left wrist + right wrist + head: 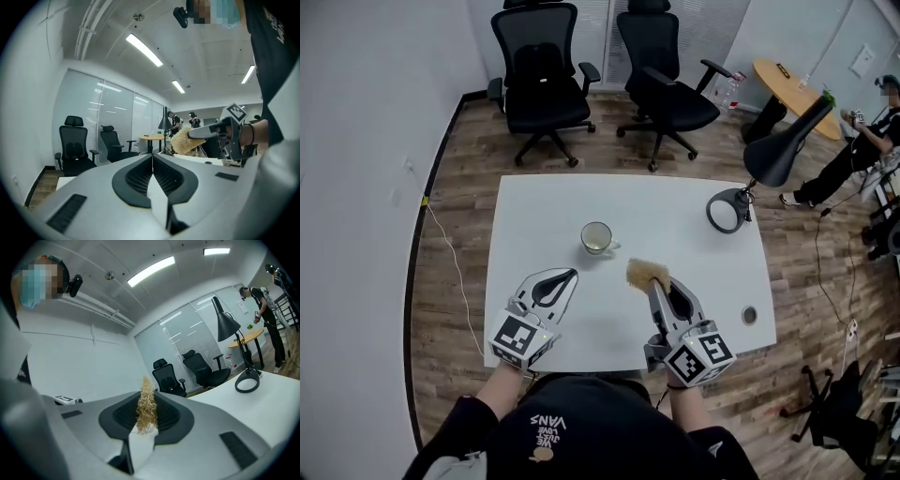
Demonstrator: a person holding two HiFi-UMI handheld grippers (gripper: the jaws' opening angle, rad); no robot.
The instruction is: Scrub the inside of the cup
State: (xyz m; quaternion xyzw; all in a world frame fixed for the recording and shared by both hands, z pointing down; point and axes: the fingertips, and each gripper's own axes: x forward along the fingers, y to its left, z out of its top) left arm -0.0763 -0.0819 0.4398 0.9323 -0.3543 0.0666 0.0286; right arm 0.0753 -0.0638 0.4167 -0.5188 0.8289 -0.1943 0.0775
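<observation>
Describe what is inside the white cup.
The cup shows only its pale bottom and far inner wall; nothing stands in it. Its near wall is hidden by the rim. The scrubber is in the right gripper.

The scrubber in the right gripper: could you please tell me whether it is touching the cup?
Apart. The head view shows bare table between the scrubber, held in the right gripper, and the cup.
</observation>
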